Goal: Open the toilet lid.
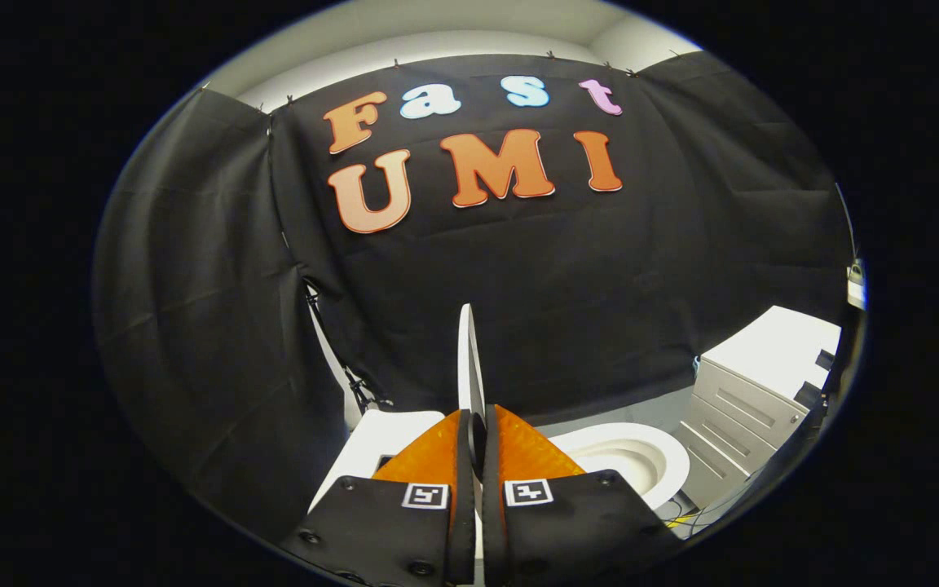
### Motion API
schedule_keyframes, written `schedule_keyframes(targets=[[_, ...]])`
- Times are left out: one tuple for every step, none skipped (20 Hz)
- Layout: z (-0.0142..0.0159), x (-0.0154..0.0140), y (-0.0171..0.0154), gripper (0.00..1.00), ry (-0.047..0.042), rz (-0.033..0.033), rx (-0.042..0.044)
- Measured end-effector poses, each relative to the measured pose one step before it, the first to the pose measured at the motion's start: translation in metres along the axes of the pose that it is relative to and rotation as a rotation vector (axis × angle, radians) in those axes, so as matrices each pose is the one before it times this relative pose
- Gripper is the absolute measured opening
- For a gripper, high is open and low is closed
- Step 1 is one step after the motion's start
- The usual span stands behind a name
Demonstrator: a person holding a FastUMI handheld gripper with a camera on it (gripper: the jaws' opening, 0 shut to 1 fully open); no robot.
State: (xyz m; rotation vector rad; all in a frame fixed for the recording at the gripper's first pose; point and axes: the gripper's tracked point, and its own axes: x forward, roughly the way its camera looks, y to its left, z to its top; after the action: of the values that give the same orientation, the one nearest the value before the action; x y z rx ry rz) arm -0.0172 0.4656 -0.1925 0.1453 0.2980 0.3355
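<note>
The white toilet lid (467,359) stands upright, seen edge-on as a thin white blade rising straight up from between my fingers. My gripper (478,428) is shut on that lid edge, its orange fingers (531,448) pressing on it from both sides. To the right of the fingers lies the open white toilet seat and bowl (641,452). The white tank top (376,444) shows to the left of the fingers, partly hidden by them.
A white drawer cabinet (751,391) stands right of the toilet. Yellow cables (685,515) lie on the floor by the bowl's base. Black booth cloth hangs close behind and to the left, with a black stand leg (347,375) beside the tank.
</note>
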Motion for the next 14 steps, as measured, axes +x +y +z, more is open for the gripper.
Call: schedule_keyframes(targets=[[-0.00194, 0.00017, 0.00645, 0.12, -0.00011, 0.0055, -0.01118], [-0.00094, -0.00044, 0.00647, 0.12, 0.00008, 0.00483, -0.01254], [-0.0012, -0.00036, 0.00572, 0.12, 0.0005, 0.0052, -0.01181], [-0.00067, 0.00039, 0.00689, 0.12, 0.0001, 0.00549, -0.00852], [-0.00183, -0.00043, 0.00741, 0.12, -0.00009, 0.00696, -0.00793], [-0.00041, -0.00093, 0.00685, 0.12, 0.00074, 0.0072, -0.0102], [-0.00067, -0.00033, 0.00672, 0.12, -0.00071, 0.00597, -0.01071], [-0.00165, 0.00186, 0.00345, 0.12, -0.00015, 0.00173, -0.00771], [-0.00176, 0.00048, 0.0053, 0.12, 0.00025, 0.00134, -0.0068], [-0.00097, -0.00178, 0.00655, 0.12, 0.00029, 0.00305, -0.00676], [-0.00231, -0.00062, 0.00662, 0.12, -0.00034, 0.00506, -0.00683], [-0.00052, 0.00066, 0.00625, 0.12, 0.00104, 0.00492, -0.00711], [-0.00156, 0.0017, 0.00574, 0.12, 0.00178, 0.00583, -0.00947], [-0.00151, 0.00094, 0.00534, 0.12, 0.00055, 0.00495, -0.01029]])
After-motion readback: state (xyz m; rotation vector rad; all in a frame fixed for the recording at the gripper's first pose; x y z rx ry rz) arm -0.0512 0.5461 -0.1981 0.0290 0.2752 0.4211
